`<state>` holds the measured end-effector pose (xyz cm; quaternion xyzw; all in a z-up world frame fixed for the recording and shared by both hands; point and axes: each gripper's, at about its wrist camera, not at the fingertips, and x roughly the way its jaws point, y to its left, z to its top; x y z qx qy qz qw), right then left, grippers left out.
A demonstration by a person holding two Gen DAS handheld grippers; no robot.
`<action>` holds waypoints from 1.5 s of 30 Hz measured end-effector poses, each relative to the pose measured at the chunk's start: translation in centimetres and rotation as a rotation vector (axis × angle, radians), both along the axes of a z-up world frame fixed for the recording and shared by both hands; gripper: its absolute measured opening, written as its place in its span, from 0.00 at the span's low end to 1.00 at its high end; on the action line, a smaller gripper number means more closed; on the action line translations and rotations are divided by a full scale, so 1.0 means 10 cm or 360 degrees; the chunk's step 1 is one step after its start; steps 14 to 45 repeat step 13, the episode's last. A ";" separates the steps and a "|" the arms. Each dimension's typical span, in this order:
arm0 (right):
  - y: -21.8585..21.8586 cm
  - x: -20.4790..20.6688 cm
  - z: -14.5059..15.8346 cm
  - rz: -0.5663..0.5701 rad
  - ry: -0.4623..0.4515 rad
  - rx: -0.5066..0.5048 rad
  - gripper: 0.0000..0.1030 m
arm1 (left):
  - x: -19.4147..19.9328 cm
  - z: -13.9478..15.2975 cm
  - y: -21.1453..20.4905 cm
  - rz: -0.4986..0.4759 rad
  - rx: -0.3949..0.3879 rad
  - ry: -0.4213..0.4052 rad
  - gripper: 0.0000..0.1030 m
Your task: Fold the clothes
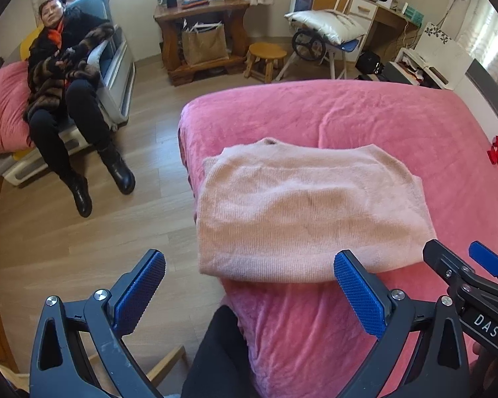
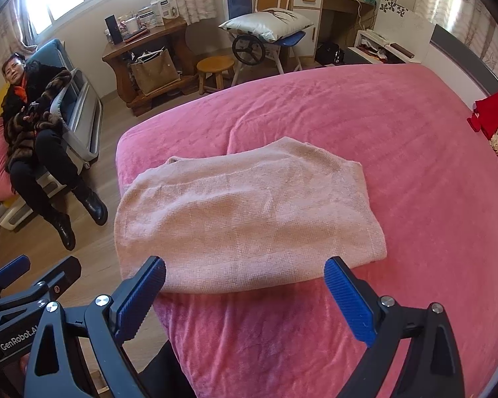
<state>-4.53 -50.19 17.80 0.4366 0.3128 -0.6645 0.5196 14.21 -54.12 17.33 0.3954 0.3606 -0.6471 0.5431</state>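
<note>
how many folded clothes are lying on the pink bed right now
1: a pale pink sweater, folded, lying near the bed's front corner, just beyond both open grippers. A red item sits at the bed's far right edge; I can't tell whether it is clothing.

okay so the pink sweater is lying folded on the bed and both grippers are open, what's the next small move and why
Probably bring both grippers down to the near edge of the sweater to grip it. The left gripper and right gripper are both open and hold nothing, just short of that edge, and the sweater lies folded in a wide rectangle on the pink bedspread, so one more fold seems possible.
</note>
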 end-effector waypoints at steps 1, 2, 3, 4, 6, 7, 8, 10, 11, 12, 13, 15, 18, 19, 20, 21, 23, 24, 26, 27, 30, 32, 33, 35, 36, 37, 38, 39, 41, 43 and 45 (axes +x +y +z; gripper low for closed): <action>0.00 -0.01 0.00 -0.0001 -0.0001 -0.0002 0.95 | -0.01 0.03 0.01 0.0005 -0.0035 -0.0035 1.00; 0.01 -0.02 0.00 -0.0003 -0.0001 -0.0004 0.95 | -0.02 0.05 0.02 -0.0002 -0.0060 -0.0062 1.00; 0.01 -0.03 0.00 -0.0007 0.0000 -0.0005 0.95 | -0.04 0.06 0.03 -0.0017 -0.0071 -0.0074 1.00; 0.02 -0.04 0.00 -0.0009 -0.0003 -0.0006 0.95 | -0.06 0.07 0.04 -0.0031 -0.0083 -0.0073 1.00; 0.03 -0.05 -0.01 -0.0012 -0.0009 -0.0003 0.95 | -0.07 0.10 0.04 -0.0039 -0.0112 -0.0070 1.00; 0.04 -0.06 -0.01 -0.0012 -0.0007 -0.0002 0.95 | -0.08 0.11 0.05 -0.0040 -0.0128 -0.0059 1.00; 0.05 -0.07 -0.02 -0.0011 -0.0007 -0.0001 0.95 | -0.08 0.12 0.06 -0.0041 -0.0144 -0.0049 1.00; 0.06 -0.08 -0.02 -0.0012 -0.0013 0.0001 0.95 | -0.08 0.12 0.07 -0.0035 -0.0153 -0.0027 1.00; 0.06 -0.08 -0.03 -0.0014 -0.0015 0.0001 0.95 | -0.08 0.11 0.07 -0.0035 -0.0146 -0.0032 1.00; 0.07 -0.09 -0.03 -0.0016 -0.0017 0.0002 0.95 | -0.08 0.10 0.07 -0.0034 -0.0139 -0.0031 1.00; 0.07 -0.10 -0.03 -0.0019 -0.0020 0.0002 0.95 | -0.08 0.10 0.07 -0.0030 -0.0130 -0.0017 1.00; 0.07 -0.10 -0.03 -0.0019 -0.0020 0.0002 0.95 | -0.08 0.10 0.07 -0.0030 -0.0130 -0.0017 1.00; 0.07 -0.10 -0.03 -0.0019 -0.0020 0.0002 0.95 | -0.08 0.10 0.07 -0.0030 -0.0130 -0.0017 1.00; 0.07 -0.10 -0.03 -0.0019 -0.0020 0.0002 0.95 | -0.08 0.10 0.07 -0.0030 -0.0130 -0.0017 1.00; 0.07 -0.10 -0.03 -0.0019 -0.0020 0.0002 0.95 | -0.08 0.10 0.07 -0.0030 -0.0130 -0.0017 1.00; 0.07 -0.10 -0.03 -0.0019 -0.0020 0.0002 0.95 | -0.08 0.10 0.07 -0.0030 -0.0130 -0.0017 1.00; 0.07 -0.10 -0.03 -0.0019 -0.0020 0.0002 0.95 | -0.08 0.10 0.07 -0.0030 -0.0130 -0.0017 1.00; 0.07 -0.10 -0.03 -0.0019 -0.0020 0.0002 0.95 | -0.08 0.10 0.07 -0.0030 -0.0130 -0.0017 1.00; 0.07 -0.10 -0.03 -0.0019 -0.0020 0.0002 0.95 | -0.08 0.10 0.07 -0.0030 -0.0130 -0.0017 1.00; 0.07 -0.10 -0.03 -0.0019 -0.0020 0.0002 0.95 | -0.08 0.10 0.07 -0.0030 -0.0130 -0.0017 1.00; 0.07 -0.10 -0.03 -0.0019 -0.0020 0.0002 0.95 | -0.08 0.10 0.07 -0.0030 -0.0130 -0.0017 1.00; 0.07 -0.10 -0.03 -0.0019 -0.0020 0.0002 0.95 | -0.08 0.10 0.07 -0.0030 -0.0130 -0.0017 1.00; 0.07 -0.10 -0.03 -0.0019 -0.0020 0.0002 0.95 | -0.08 0.10 0.07 -0.0030 -0.0130 -0.0017 1.00; 0.07 -0.10 -0.03 -0.0019 -0.0020 0.0002 0.95 | -0.08 0.10 0.07 -0.0030 -0.0130 -0.0017 1.00; 0.07 -0.10 -0.03 -0.0019 -0.0020 0.0002 0.95 | -0.08 0.10 0.07 -0.0030 -0.0130 -0.0017 1.00; 0.07 -0.10 -0.03 -0.0019 -0.0020 0.0002 0.95 | -0.08 0.10 0.07 -0.0030 -0.0130 -0.0017 1.00; 0.07 -0.10 -0.03 -0.0019 -0.0020 0.0002 0.95 | -0.08 0.10 0.07 -0.0030 -0.0130 -0.0017 1.00; 0.07 -0.10 -0.03 -0.0019 -0.0020 0.0002 0.95 | -0.08 0.10 0.07 -0.0030 -0.0130 -0.0017 1.00; 0.07 -0.10 -0.03 -0.0019 -0.0020 0.0002 0.95 | -0.08 0.10 0.07 -0.0030 -0.0130 -0.0017 1.00; 0.07 -0.10 -0.03 -0.0019 -0.0020 0.0002 0.95 | -0.08 0.10 0.07 -0.0030 -0.0130 -0.0017 1.00; 0.07 -0.10 -0.03 -0.0019 -0.0020 0.0002 0.95 | -0.08 0.10 0.07 -0.0030 -0.0130 -0.0017 1.00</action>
